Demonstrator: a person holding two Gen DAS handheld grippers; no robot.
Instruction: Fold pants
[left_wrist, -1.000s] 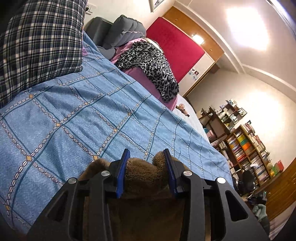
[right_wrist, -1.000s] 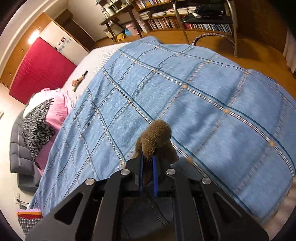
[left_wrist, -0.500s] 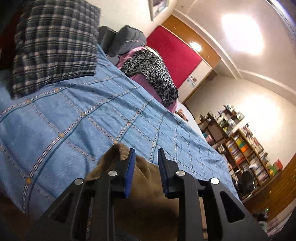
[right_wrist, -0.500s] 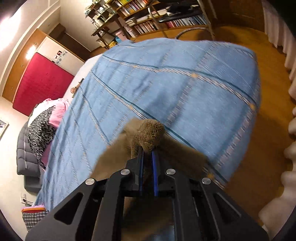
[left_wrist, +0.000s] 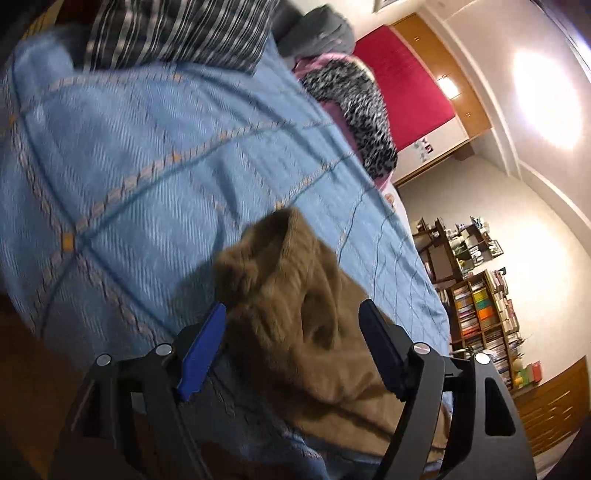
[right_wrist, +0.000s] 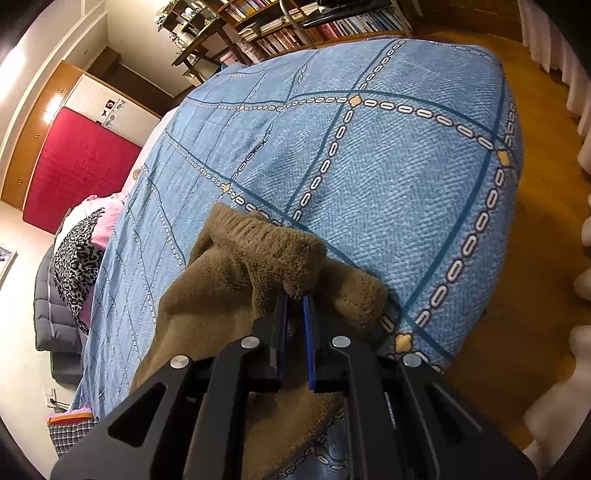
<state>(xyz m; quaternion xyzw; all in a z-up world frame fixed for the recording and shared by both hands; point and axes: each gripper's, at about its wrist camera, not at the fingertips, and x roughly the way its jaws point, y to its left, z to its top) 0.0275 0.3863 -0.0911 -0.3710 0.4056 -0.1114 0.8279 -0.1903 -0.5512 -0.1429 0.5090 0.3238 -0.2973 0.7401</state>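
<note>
We see the left gripper with its 2 jaws just opened wide, the fuzzy brown fleece pants lying loose between them, touching neither pad. The right gripper pinches the pants' ribbed waistband between nearly closed jaws. The pants lie on the blue chain-patterned bedspread, near its corner.

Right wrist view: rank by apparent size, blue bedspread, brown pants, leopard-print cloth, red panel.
1. blue bedspread
2. brown pants, though nearness to the camera inflates them
3. red panel
4. leopard-print cloth; unsure against the panel, since both are far and distorted.
</note>
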